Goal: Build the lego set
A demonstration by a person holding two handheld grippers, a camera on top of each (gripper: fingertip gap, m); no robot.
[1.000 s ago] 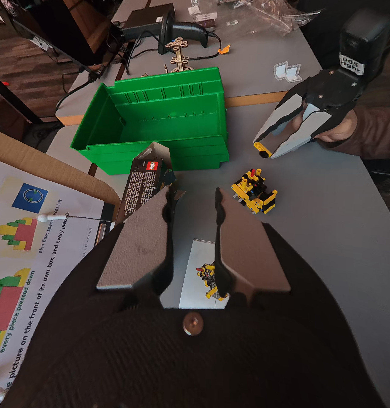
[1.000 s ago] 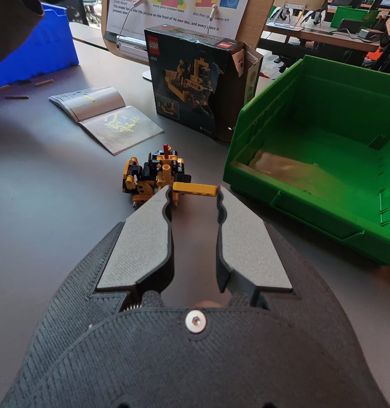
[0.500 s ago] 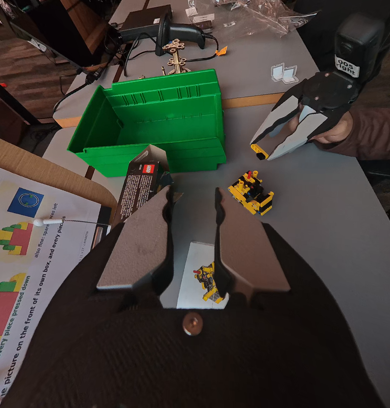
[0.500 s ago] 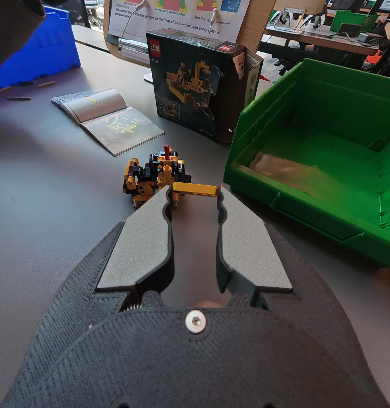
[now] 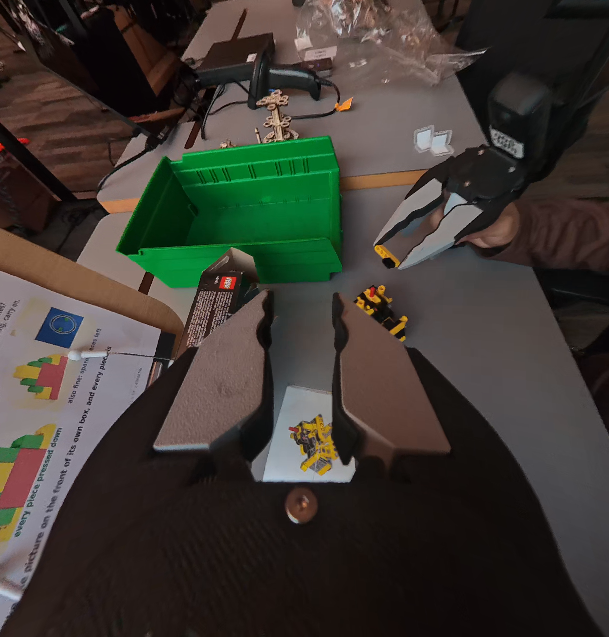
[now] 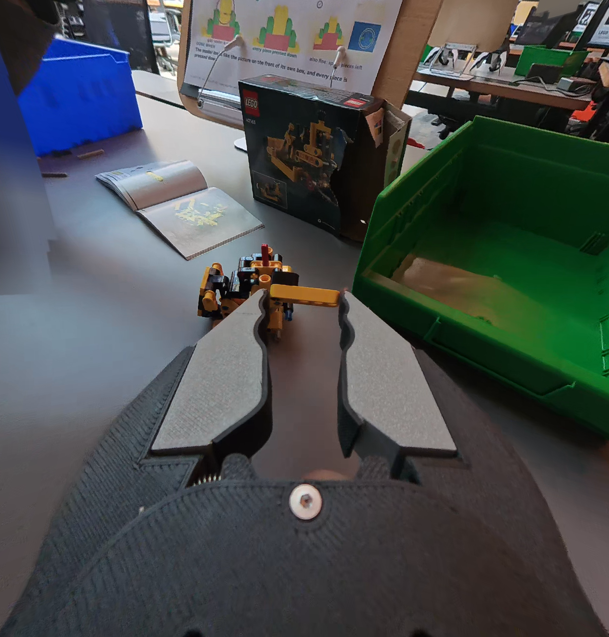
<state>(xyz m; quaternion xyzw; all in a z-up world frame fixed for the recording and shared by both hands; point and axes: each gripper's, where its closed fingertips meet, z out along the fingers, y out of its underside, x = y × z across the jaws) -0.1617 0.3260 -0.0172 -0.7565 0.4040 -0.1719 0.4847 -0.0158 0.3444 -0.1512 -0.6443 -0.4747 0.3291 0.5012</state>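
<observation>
A small yellow and black lego model [image 6: 248,279] with a red pin on top stands on the grey table. My right gripper [image 6: 303,300] is shut on a flat yellow beam [image 6: 306,296], held crosswise between the fingertips just right of the model and above the table. In the left wrist view the model [image 5: 382,312] stands just beyond my right finger, and the right gripper [image 5: 391,258] hovers behind it with the beam [image 5: 382,251]. My left gripper [image 5: 301,303] is open and empty, above the open instruction booklet [image 5: 303,434].
A green bin [image 6: 468,310] stands right of the model, and also shows in the left wrist view [image 5: 234,251]. The dark lego box [image 6: 296,155] stands behind the model, the booklet [image 6: 189,210] lies to its left. A blue bin [image 6: 79,100] and a poster board [image 6: 289,38] stand farther back. My right fingertips sit around 20 cm from my left ones.
My right gripper has edged a little closer to the model, still holding the yellow beam. My left gripper has shifted slightly and stays open.
</observation>
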